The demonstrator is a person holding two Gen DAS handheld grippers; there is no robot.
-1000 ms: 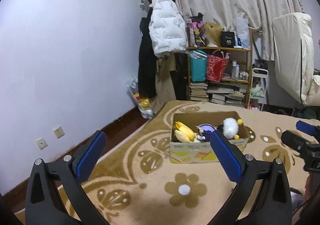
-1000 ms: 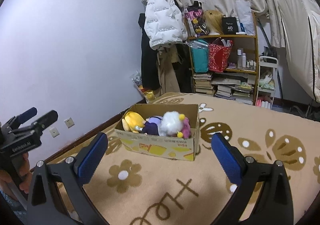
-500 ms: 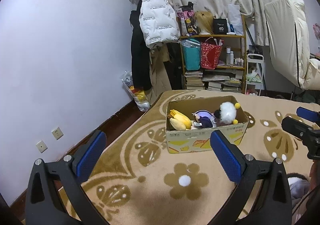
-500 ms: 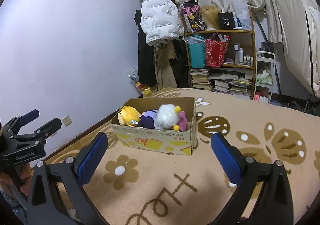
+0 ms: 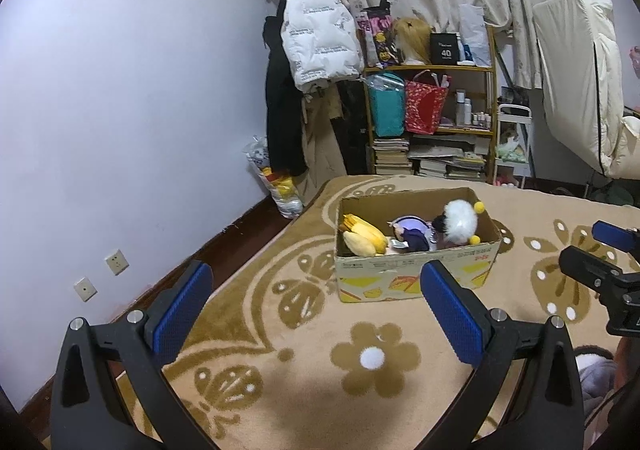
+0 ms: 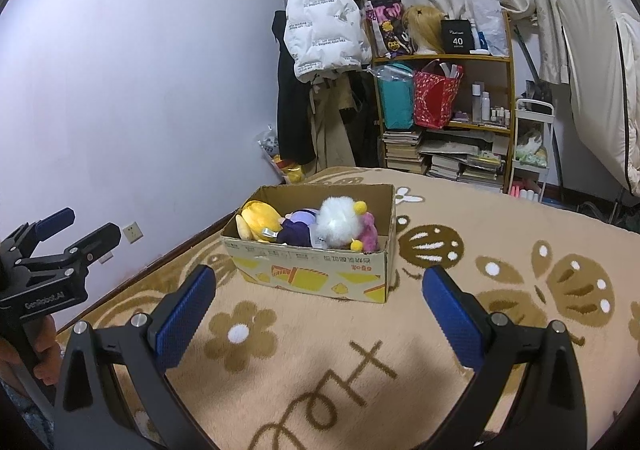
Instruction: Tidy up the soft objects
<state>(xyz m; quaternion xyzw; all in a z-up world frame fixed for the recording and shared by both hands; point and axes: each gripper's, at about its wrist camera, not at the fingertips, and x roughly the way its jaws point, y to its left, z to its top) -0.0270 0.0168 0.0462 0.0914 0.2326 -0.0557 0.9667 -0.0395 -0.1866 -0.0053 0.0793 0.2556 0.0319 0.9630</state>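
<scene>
A cardboard box (image 5: 416, 274) (image 6: 316, 274) stands on the beige flowered carpet, holding several plush toys: a yellow one (image 5: 364, 238) (image 6: 260, 220), a purple one (image 5: 410, 236) (image 6: 298, 228), a white fluffy one (image 5: 460, 222) (image 6: 338, 224) and a pink one (image 6: 369, 232). My left gripper (image 5: 316, 304) is open and empty, hovering above the carpet short of the box. My right gripper (image 6: 320, 306) is also open and empty, just in front of the box. Each gripper shows at the edge of the other's view.
A wooden shelf (image 6: 444, 118) with bags, books and bottles stands at the back wall beside hanging coats (image 6: 320, 34). A covered chair (image 5: 580, 90) is at the right. A bag of toys (image 5: 276, 186) leans in the corner. Wall sockets (image 5: 116, 261) sit low on the left wall.
Both grippers have tilted and shifted slightly, so the box sits a little lower and more central in view. Both stay open and empty.
</scene>
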